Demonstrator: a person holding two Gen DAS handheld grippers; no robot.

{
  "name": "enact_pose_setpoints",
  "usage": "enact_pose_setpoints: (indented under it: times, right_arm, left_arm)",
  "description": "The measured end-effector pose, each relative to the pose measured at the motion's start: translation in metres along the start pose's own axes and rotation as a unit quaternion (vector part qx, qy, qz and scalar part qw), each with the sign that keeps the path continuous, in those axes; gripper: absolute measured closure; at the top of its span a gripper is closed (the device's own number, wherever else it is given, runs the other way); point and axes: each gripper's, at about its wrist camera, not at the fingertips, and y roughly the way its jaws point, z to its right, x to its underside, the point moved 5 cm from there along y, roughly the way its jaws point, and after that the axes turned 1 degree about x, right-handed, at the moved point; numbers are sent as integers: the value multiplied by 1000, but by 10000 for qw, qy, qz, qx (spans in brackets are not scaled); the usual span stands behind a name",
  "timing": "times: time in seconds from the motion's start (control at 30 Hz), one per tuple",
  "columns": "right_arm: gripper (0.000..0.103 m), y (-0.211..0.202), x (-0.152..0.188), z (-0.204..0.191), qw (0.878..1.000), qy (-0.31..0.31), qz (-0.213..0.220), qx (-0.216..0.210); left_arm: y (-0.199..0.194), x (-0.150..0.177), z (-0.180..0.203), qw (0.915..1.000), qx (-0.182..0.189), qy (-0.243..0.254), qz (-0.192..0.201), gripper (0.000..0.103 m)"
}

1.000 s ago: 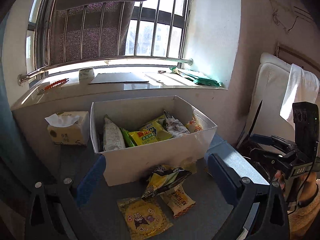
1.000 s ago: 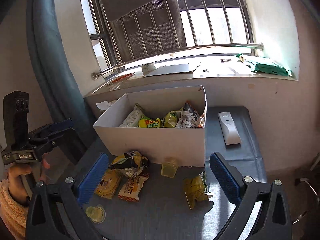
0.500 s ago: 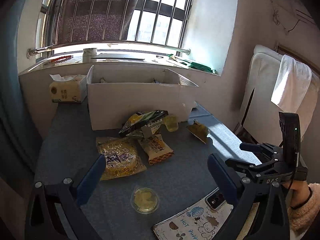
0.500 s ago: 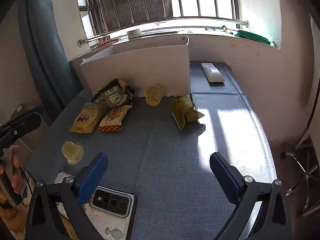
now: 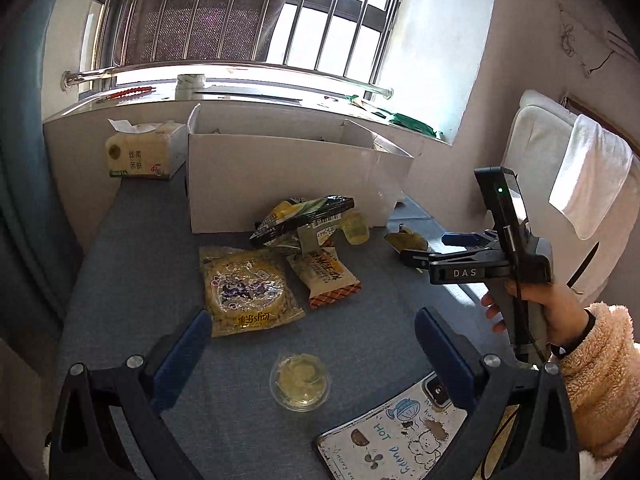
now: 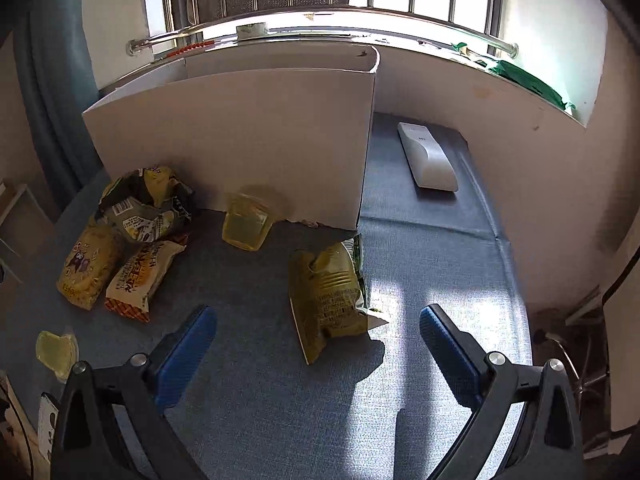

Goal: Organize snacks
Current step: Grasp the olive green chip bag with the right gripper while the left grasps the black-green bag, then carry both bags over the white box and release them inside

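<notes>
A white box (image 5: pixel 288 180) (image 6: pixel 240 136) stands at the back of the blue-grey table. In front of it lie a yellow snack bag (image 5: pixel 246 290), an orange-edged packet (image 5: pixel 328 274), a dark crumpled bag (image 5: pixel 304 220) and two jelly cups (image 5: pixel 300 386) (image 6: pixel 246 220). My left gripper (image 5: pixel 312 344) is open and empty, low over the near jelly cup. My right gripper (image 6: pixel 318 340) is open and empty, its blue fingers either side of an olive-yellow packet (image 6: pixel 328 296). It also shows in the left wrist view (image 5: pixel 424 248), beside that packet (image 5: pixel 406 238).
A tissue pack (image 5: pixel 140 156) stands left of the box. A white remote (image 6: pixel 426 156) lies right of the box. A phone in a cartoon case (image 5: pixel 400 440) lies at the near table edge. Wall and window sill run behind; a padded chair (image 5: pixel 560 184) stands at right.
Both grippers have dropped from above the box to low over the table and moved forward. The right gripper has closed in on the olive-yellow packet.
</notes>
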Motion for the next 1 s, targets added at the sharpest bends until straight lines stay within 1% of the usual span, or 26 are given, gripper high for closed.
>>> enact_pose_setpoints:
  times: [0.07,0.17,0.2,0.23,0.27,0.3,0.37,0.5,0.6,0.7,0.73,0.8,0.9,0.97,1.0]
  right_arm:
    - [0,10,-3,4,9999,29,-109,14]
    - [1,21,-2,5,9994,37,-320,-89]
    - [14,23,-1,4,9994,7,-330,-94]
    - [39,25,0,3,9993,-58,-353,-79]
    - [47,24,0,2,9996,-78,-252,-107]
    - [53,22,1,2,9995,-54,-271,-151]
    - [55,17,3,-1,9994,-110,-282,-180]
    - [57,-3,10,-7,9990,-79,-123,-426]
    - [57,-29,16,-12,9972,127,59,-737]
    - [56,-55,22,-19,9950,185,273,-940]
    - [56,-64,26,-22,9941,212,348,-1004]
    - [56,-79,33,-24,9916,311,440,-1176]
    - [56,-98,45,-26,9890,459,552,-1289]
    - [56,-105,52,-26,9884,506,578,-1310]
    - [56,-101,53,-26,9883,547,580,-1303]
  left_arm:
    - [1,0,-2,10000,-38,-2,-14,0]
    - [3,-1,-4,10000,-66,0,-44,0]
    - [4,-1,-5,9999,-81,5,-64,0]
    - [5,-2,-5,9999,-84,6,-67,0]
    - [6,-3,-5,9999,-87,4,-74,0]
    - [7,-3,-5,9999,-85,16,-81,0]
    - [10,-5,-4,9999,-89,71,-92,0]
    - [19,-13,-1,9996,-91,227,-172,0]
    - [32,-24,1,9989,-119,387,-257,0]
    - [51,-38,7,9969,-133,696,-345,0]
    - [59,-42,10,9954,-164,851,-402,0]
    - [77,-52,13,9914,-355,1164,-491,0]
    - [107,-64,16,9846,-408,1564,-666,0]
    - [128,-68,14,9790,-501,1751,-918,0]
    - [138,-68,13,9757,-541,1837,-1061,0]
